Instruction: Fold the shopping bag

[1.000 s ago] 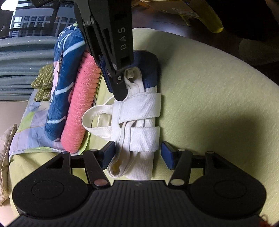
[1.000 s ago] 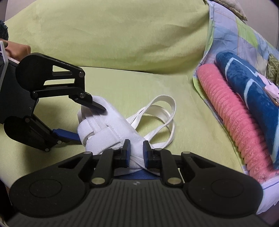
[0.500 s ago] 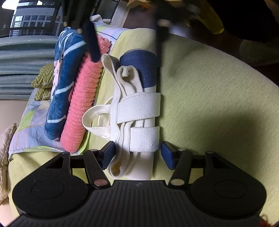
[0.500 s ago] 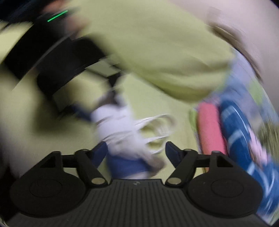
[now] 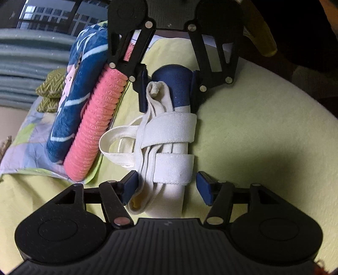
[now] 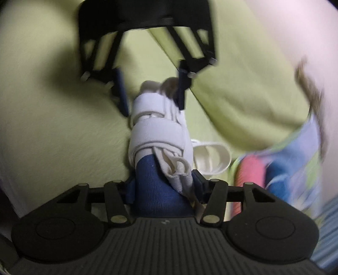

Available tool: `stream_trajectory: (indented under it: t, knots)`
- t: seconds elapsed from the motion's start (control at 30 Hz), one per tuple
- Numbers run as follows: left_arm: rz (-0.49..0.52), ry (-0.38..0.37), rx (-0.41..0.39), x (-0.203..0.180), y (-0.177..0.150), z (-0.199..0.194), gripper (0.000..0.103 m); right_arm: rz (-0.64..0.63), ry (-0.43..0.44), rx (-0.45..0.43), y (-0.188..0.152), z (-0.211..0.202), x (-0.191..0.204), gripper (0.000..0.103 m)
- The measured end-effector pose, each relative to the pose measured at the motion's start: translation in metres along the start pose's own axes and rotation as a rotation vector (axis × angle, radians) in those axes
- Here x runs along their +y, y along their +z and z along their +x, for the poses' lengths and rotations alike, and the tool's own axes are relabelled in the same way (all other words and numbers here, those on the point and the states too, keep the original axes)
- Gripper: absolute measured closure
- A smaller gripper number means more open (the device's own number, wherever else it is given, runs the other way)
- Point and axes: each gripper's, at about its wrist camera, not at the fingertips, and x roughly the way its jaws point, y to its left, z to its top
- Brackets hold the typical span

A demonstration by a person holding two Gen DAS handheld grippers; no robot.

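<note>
1. Right in the middle of the yellow-green cushion (image 5: 253,131) lay the shopping bag (image 5: 169,169), rolled up into a fat tube. It was cream woven canvas for most of its length with a navy blue end, and its own webbing handles (image 5: 166,131) were wrapped flat around it in two bands, with a loose loop spilling off one side.
2. Left gripper (image 5: 166,186) sat at the cream end, jaws spread apart on either side of the roll. One blue pad looked just beside the strap, the other clearly off it, so not clamping anything.
3. Right gripper (image 5: 169,88) came in from the opposite side at the navy end. Its jaws had just been closing with the roll between them, and in the right wrist view (image 6: 162,188) the pads looked pressed against the blue fabric and a bit of strap, so I'd call that a grip on the bag. That view was motion-blurred though.
4. Just beside the bag's loose loop was a pink ribbed roll (image 5: 95,127), fuzzy like chenille, and touching it a dark blue patterned roll (image 5: 69,101), both lying on a pastel patchwork cloth (image 5: 23,148).
5. Further back were small olive zigzag-patterned pieces (image 5: 50,91), a stack of grey-green folded fabric (image 5: 27,63), and a dark window (image 5: 42,19) showing buildings.
</note>
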Motion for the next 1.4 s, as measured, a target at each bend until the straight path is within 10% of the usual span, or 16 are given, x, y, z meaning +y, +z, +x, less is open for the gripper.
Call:
stream_trajectory:
  t: [0.3, 0.5, 0.67, 1.0, 1.4]
  knots:
    - [-0.075, -0.156, -0.005, -0.001, 0.003, -0.045, 0.041, 0.38, 0.367, 0.021, 0.005, -0.01, -0.058, 0.055]
    - [-0.169, -0.205, -0.025, 0.013, -0.003, -0.039, 0.04, 0.901, 0.836, 0.046, -0.038, 0.025, -0.103, 0.055]
    - [-0.229, -0.25, -0.05, 0.037, -0.007, -0.031, 0.035, 1.283, 1.034, 0.076, -0.098, 0.071, -0.122, 0.054]
    - [-0.491, -0.215, -0.134, 0.069, -0.023, -0.07, 0.056, 1.686, 1.153, 0.083, -0.159, 0.105, -0.117, 0.055]
    - [-0.7, -0.259, -0.105, 0.094, -0.013, -0.013, 0.069, 2.062, 0.995, 0.078, -0.178, 0.091, -0.088, 0.056]
